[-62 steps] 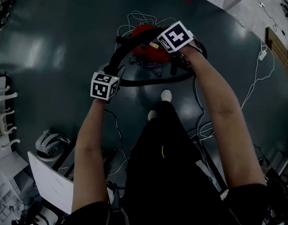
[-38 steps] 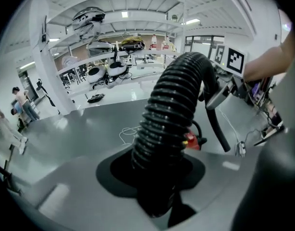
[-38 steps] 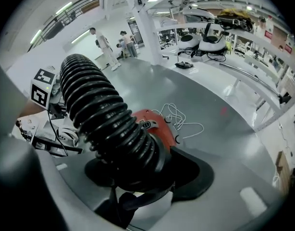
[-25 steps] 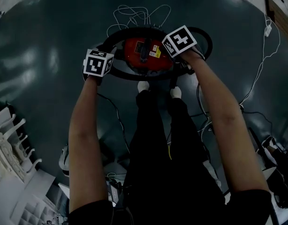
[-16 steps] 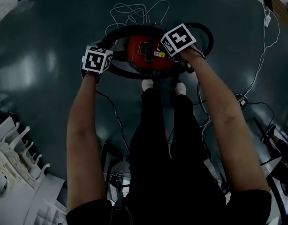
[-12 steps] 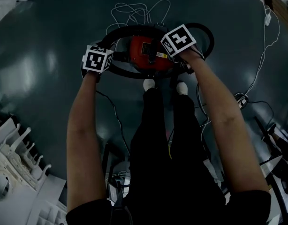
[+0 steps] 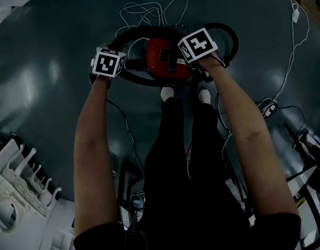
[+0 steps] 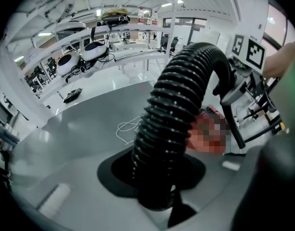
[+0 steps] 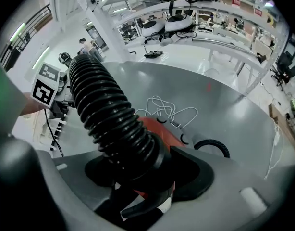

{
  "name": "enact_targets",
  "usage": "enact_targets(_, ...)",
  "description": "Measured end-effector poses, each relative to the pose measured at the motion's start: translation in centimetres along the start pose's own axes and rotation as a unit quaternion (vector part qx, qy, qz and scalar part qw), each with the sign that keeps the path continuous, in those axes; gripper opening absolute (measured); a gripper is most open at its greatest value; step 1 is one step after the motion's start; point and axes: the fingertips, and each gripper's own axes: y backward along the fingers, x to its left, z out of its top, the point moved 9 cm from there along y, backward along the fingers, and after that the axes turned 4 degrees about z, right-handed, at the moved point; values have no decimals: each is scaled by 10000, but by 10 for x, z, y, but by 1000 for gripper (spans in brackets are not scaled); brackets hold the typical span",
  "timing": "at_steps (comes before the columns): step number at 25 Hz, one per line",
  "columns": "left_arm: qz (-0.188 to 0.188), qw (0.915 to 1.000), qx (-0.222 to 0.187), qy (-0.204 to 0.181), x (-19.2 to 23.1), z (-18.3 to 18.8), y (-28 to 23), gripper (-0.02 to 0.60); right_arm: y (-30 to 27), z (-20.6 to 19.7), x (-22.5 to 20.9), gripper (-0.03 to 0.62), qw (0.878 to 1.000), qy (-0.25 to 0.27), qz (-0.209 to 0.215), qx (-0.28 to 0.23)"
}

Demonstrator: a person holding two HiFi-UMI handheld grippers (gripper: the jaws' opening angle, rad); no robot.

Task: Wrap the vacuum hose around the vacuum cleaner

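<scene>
A: Left gripper (image 8: 159, 182) was part closed on the hose (image 8: 181, 105), just left of the red vacuum cleaner (image 7: 165, 59) on the floor (image 7: 56, 87)?

B: Yes; right gripper (image 9: 138, 177) held the same hose, jaws wide. Wrapping step, prob. half done. Next: lower the loop evenly round the body.

Lab, racks (image 8: 133, 30) of devices (image 8: 97, 49), floor cables (image 7: 149, 12)
</scene>
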Motion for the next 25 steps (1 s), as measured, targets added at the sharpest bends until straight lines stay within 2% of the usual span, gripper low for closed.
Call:
enact_targets(5, 89, 9992, 153, -355, 6, 0, -21, 144, -8, -4, 2, 295, 9999, -75, -114, 9)
enact_targets(13, 211, 9979, 299, -537, 9, 8, -52, 144, -21, -6, -13, 295, 9997, -237, -116, -15)
enact_targets(20, 236, 9961, 328, -784, 6, 31, -79, 144, -29, -9, -36, 295, 9990, -435, -103, -31)
enact_targets(25, 231, 9937, 317, -1047, -8, 57, -94, 144, -28, -21, -59, 295, 9971, -758, -113, -22)
